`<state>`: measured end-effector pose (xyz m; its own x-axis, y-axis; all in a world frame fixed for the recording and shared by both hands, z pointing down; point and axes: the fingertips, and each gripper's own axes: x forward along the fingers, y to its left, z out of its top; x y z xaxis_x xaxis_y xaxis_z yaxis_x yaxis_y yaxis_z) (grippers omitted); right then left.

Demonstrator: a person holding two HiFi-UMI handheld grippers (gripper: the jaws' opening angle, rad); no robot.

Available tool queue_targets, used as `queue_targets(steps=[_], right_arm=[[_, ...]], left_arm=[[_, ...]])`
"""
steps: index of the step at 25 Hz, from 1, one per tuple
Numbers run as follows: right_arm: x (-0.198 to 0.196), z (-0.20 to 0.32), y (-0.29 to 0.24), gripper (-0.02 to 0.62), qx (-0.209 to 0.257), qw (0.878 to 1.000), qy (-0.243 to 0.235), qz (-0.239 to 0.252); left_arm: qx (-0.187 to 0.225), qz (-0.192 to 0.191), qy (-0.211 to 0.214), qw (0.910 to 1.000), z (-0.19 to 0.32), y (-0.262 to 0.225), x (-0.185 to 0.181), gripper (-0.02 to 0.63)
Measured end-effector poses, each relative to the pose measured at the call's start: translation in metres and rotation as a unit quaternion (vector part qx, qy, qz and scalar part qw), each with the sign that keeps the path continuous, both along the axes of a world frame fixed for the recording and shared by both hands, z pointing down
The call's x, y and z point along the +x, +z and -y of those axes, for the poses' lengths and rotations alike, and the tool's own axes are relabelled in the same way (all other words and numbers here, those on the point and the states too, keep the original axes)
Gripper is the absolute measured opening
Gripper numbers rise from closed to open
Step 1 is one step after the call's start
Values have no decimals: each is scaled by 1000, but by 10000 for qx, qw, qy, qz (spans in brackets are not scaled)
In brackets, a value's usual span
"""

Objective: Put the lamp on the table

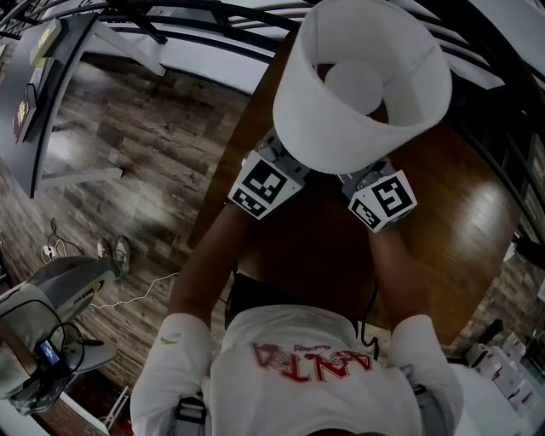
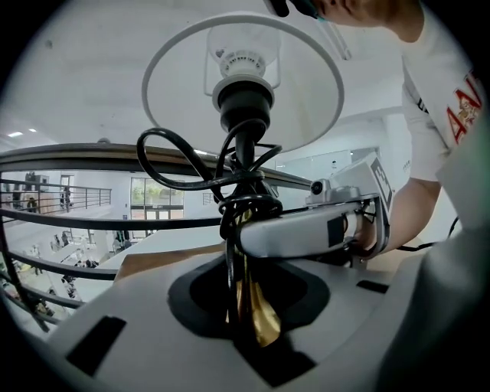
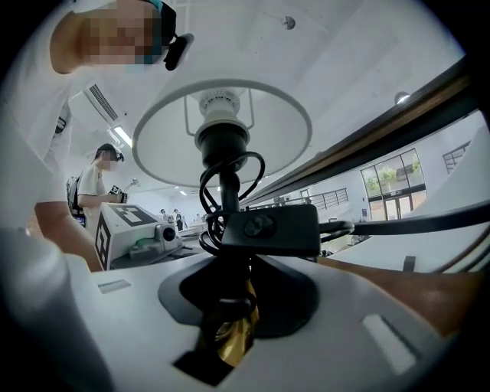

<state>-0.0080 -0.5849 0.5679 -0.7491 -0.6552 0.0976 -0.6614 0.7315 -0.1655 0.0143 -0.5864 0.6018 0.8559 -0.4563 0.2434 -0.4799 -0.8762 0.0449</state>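
The lamp's white shade (image 1: 362, 85) fills the top middle of the head view, above the brown table (image 1: 464, 213). It hides the stem and base there. Under the shade show the marker cubes of my left gripper (image 1: 266, 183) and my right gripper (image 1: 385, 198), close together. In the left gripper view, my left gripper (image 2: 249, 310) is shut on the lamp's brass stem (image 2: 259, 318), with the black cord (image 2: 174, 164) coiled above. In the right gripper view, my right gripper (image 3: 226, 325) is shut on the same stem (image 3: 231, 335), just below the cord's black switch (image 3: 268, 228).
Wooden floor (image 1: 145, 145) lies left of the table. A grey seat with cables (image 1: 47, 298) stands at the lower left. Dark railings (image 1: 196, 21) run along the top. White packs (image 1: 502, 366) sit at the lower right. A person (image 3: 96, 187) stands far off.
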Motion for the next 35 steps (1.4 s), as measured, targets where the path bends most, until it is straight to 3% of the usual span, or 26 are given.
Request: queue_targets(steps=[7, 18, 27, 30, 35], right_arm=[[6, -12, 4, 91, 74, 9998, 182, 69], [24, -33, 18, 94, -321, 9974, 635, -111], [58, -78, 3, 94, -860, 9919, 928, -89], [60, -86, -4, 93, -1043, 9898, 961, -145], [63, -105, -27, 53, -1061, 9891, 1008, -146]], left_arm=[[161, -13, -248, 9996, -11, 0, -3, 100], [63, 144, -847, 9963, -24, 2, -34, 100], [-438, 134, -1541, 9870, -60, -12, -62, 99], [-624, 178, -1687, 9835, -70, -14, -79, 67], [-681, 37, -2005, 9773, -90, -43, -103, 46]])
